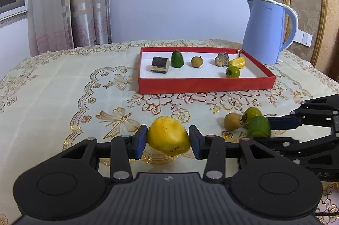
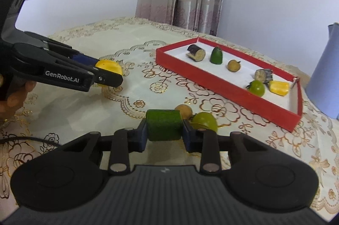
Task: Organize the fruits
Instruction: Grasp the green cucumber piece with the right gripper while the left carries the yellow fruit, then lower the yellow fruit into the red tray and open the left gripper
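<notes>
On the near tabletop [image 1: 63, 81], the left claw [image 1: 168, 141] clamps a yellow fruit piece [image 1: 168, 140] and the right claw [image 2: 164, 129] clamps a green chunk [image 2: 164, 126]; lift both clear, then lower them gently into the red tray [image 1: 203, 85] beyond.

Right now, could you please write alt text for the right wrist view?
The right claw grips a green fruit chunk above a floral tablecloth, beside a brown fruit and a green one. Beyond, a red tray holds six pieces; the left claw grips a yellow fruit.
</notes>
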Available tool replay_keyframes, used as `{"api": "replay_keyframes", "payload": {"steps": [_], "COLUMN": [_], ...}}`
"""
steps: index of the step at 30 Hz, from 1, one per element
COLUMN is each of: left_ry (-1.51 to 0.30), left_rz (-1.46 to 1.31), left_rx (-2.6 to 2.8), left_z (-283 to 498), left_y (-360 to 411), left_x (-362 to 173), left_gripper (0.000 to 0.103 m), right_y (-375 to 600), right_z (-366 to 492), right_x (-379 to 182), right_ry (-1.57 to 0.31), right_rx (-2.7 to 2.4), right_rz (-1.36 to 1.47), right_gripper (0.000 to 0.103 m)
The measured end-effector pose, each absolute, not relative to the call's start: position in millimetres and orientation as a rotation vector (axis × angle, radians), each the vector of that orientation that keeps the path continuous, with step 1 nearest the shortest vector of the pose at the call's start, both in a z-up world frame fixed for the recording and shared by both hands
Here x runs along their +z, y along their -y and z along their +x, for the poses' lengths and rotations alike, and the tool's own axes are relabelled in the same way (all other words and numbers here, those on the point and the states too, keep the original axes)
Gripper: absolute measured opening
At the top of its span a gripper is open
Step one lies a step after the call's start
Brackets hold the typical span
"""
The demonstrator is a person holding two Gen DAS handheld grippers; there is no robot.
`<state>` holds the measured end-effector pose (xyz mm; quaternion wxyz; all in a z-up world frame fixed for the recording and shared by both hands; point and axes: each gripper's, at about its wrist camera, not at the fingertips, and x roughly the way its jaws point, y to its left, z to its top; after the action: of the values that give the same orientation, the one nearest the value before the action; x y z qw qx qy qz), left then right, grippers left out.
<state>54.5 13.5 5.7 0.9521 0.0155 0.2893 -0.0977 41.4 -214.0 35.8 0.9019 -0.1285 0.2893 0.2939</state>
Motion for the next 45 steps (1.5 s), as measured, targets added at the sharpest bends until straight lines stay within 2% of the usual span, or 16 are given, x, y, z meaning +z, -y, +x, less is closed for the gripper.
{"api": "replay_keyframes", "payload": {"steps": [13,26,45], "left_ry": [-0.568,-0.549,-0.609], "left_rz": [0.079,0.128,0.195], "left_rx": [-0.209,-0.179,-0.11], "left_z": [79.8,139.3,244.9], "left_y": [12.7,41.9,93.8], "left_x": [20.2,35.9,18.9], "left_gripper": [0.042,0.042,0.042], "right_y": [256.1,278.8,303.9], "right_z": [36.0,34.4,42.5], "right_x": [50.0,54.9,59.1], "right_ry": [-0.549,-0.522,-0.512], "right_rx": [0.517,0.462,0.402], "right_rz": [-0.196,-0.163,-0.134], "right_gripper": [0.031,0.031,0.031]}}
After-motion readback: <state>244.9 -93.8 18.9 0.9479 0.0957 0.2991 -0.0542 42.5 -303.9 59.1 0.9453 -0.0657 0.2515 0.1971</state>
